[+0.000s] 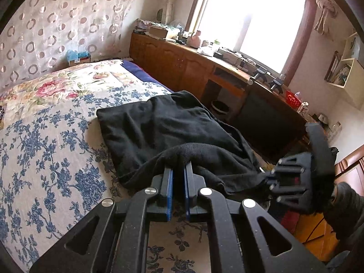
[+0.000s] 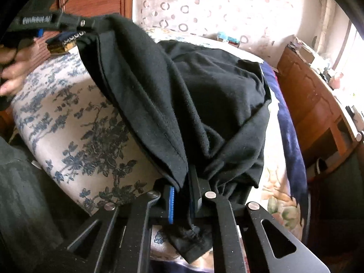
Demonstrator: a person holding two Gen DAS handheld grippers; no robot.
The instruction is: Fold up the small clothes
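Observation:
A black garment (image 1: pixel 163 122) lies crumpled on the bed's blue-flowered cover (image 1: pixel 45 136), near its right edge. My left gripper (image 1: pixel 179 166) is shut on the garment's near hem, which bunches over the blue pads. The right gripper (image 1: pixel 270 178) sits to the right, holding the same hem. In the right wrist view the black garment (image 2: pixel 204 95) drapes up from my right gripper (image 2: pixel 184 182), which is shut on a folded edge. The cloth stretches to the left gripper (image 2: pixel 86 24) at the upper left, with a hand (image 2: pixel 11 68) behind it.
A long wooden cabinet (image 1: pixel 182 63) cluttered with small items runs beside the bed under a bright window. A dark waste bin (image 1: pixel 219 108) stands on the floor between them. A small dark and gold object (image 2: pixel 61 44) lies on the cover near the left gripper.

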